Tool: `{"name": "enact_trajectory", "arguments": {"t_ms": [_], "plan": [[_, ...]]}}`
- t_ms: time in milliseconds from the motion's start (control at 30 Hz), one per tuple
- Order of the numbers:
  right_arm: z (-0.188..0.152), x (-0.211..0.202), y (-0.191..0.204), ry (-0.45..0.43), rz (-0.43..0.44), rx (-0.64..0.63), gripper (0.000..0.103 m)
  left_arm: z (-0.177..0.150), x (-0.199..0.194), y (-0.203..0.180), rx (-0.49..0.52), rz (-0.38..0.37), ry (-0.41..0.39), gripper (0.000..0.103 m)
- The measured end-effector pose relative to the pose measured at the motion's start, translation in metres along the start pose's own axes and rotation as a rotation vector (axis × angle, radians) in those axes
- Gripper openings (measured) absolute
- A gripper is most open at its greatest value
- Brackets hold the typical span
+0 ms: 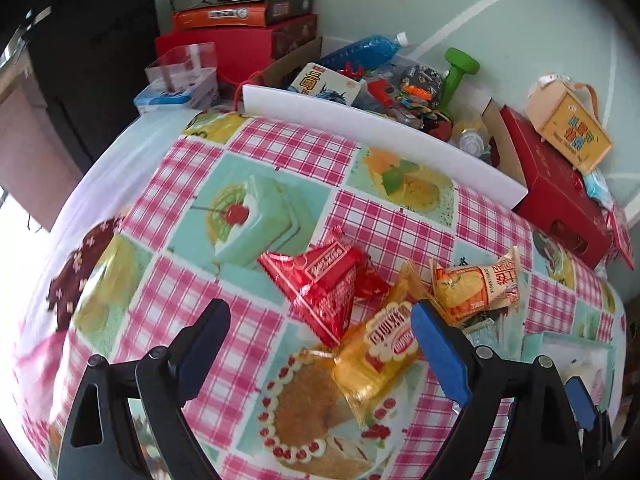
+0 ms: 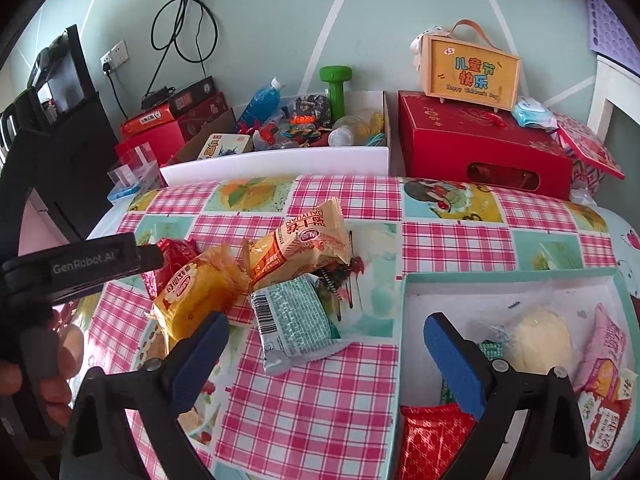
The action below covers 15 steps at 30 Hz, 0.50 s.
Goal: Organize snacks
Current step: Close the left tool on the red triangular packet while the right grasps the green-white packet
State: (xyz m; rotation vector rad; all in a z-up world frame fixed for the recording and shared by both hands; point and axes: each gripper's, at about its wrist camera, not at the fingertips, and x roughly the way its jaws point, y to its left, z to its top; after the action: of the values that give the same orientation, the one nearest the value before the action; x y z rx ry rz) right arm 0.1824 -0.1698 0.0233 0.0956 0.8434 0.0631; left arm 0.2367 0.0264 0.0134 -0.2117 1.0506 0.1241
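While both grippers' jaws gape empty, crinkly foil packets (image 2: 294, 320) litter the checked counter (image 2: 304, 408); a shallow tray (image 2: 404, 320) holds red, pink wrappers.

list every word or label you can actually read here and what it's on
"GenRobot.AI": left gripper's body.
"儿童节快乐" and "Happy Children's Day": yellow gift box.
"DALIYUAN": tan snack packet.
Teal packet: barcode only, text too small.
Orange wrapper, back boxes: blurred.
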Motion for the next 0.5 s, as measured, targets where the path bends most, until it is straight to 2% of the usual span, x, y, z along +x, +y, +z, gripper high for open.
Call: {"name": "enact_trajectory", "arguments": {"t_ms": [333, 400, 433, 500], "plan": [[-0.001, 0.046, 0.009, 0.077, 0.004, -0.030, 0.090, 0.022, 0.031, -0.010, 0.164, 0.030, 0.014, 0.091], [-0.003, 0.054, 0.011, 0.094, 0.005, -0.041, 0.088, 0.021, 0.038, -0.011, 0.172, 0.022, 0.021, 0.086], [-0.004, 0.058, 0.012, 0.101, 0.005, -0.042, 0.088, 0.021, 0.041, -0.011, 0.173, 0.019, 0.024, 0.079], [-0.006, 0.065, 0.012, 0.113, 0.003, -0.045, 0.088, 0.020, 0.046, -0.010, 0.170, 0.022, 0.028, 0.074]]}}
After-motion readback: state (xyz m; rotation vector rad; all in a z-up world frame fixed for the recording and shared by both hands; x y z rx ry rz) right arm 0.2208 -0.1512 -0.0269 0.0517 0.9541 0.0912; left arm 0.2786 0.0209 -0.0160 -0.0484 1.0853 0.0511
